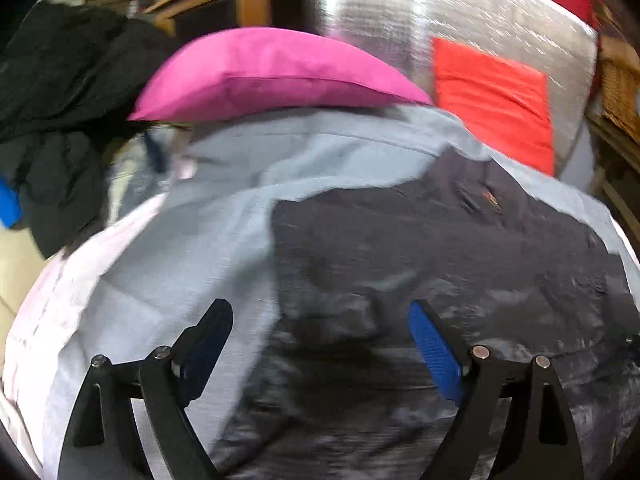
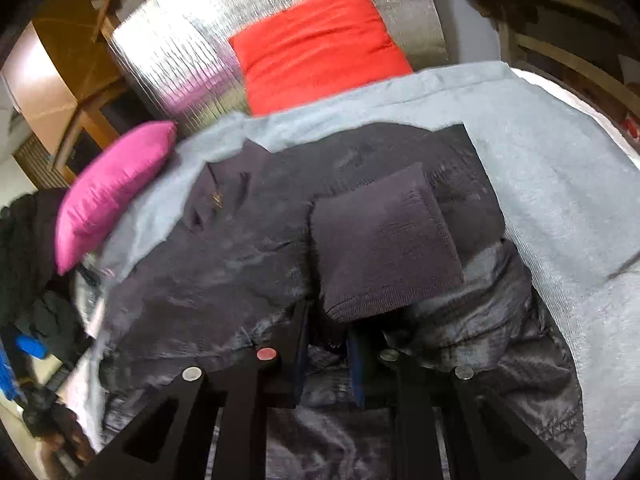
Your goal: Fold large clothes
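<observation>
A large dark grey jacket (image 1: 440, 264) lies spread on a light blue-grey blanket (image 1: 192, 248) over a bed. My left gripper (image 1: 320, 320) is open above the jacket's lower part, its blue pads apart and holding nothing. In the right wrist view the jacket (image 2: 224, 248) fills the middle, with a small orange logo near its chest. My right gripper (image 2: 326, 332) is shut on the jacket's ribbed knit cuff (image 2: 384, 240), with the sleeve lifted over the jacket's body.
A pink pillow (image 1: 264, 72) and a red pillow (image 1: 492, 100) lie at the head of the bed against a silver foil panel (image 1: 500, 12). Black clothes (image 1: 60, 92) are piled at the left. Wooden furniture (image 2: 76, 80) stands behind.
</observation>
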`<action>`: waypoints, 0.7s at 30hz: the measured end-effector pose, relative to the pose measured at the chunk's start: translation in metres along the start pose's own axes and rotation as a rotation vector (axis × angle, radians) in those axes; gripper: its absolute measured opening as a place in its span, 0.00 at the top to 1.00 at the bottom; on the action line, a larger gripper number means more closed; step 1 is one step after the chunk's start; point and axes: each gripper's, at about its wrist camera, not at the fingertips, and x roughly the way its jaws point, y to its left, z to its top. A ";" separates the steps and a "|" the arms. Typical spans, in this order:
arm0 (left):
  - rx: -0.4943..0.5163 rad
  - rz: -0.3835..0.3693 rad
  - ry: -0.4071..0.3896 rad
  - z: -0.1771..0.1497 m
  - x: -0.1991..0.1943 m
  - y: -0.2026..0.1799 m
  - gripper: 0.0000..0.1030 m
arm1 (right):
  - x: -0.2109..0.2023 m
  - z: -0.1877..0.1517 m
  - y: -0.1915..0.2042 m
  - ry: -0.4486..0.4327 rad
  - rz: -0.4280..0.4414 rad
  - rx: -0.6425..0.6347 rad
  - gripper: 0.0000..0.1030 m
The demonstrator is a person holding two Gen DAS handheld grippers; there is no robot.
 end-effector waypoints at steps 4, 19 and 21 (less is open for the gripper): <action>0.148 0.059 0.147 -0.018 0.042 -0.029 0.11 | 0.008 -0.002 -0.016 0.040 0.051 0.075 0.56; 0.119 -0.014 -0.002 0.007 0.013 -0.052 0.11 | -0.018 0.039 0.024 -0.005 0.212 0.031 0.34; 0.137 -0.002 0.054 0.002 0.033 -0.061 0.11 | 0.004 0.045 0.025 0.017 0.202 0.031 0.34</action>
